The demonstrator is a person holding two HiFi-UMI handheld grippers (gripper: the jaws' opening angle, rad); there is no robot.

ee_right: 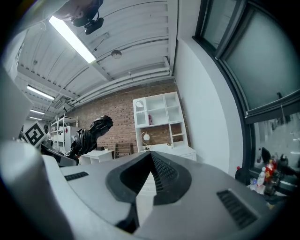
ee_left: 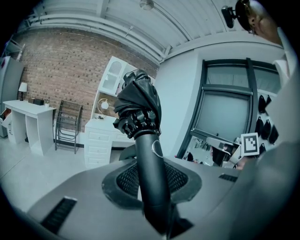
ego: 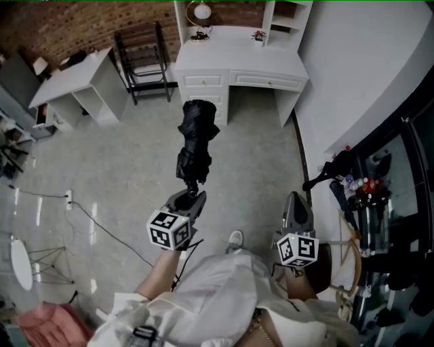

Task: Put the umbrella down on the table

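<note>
Grip matters most in this step. The left gripper has its jaws clamped on the smooth black cylindrical handle of the folded black fabric umbrella. The umbrella sticks out towards the top of the head view, in the air above the grey floor and well apart from any table. At lower right, the right gripper has its jaws tip to tip with nothing between them. The likely goal is the white drawered table at top centre. The bulky canopy end probably levers on that slick handle, so a firm clamp is needed. Lower the umbrella flat onto the bare middle of the top, clear of the round lamp and small plant, and part the jaws only once it rests.
</note>
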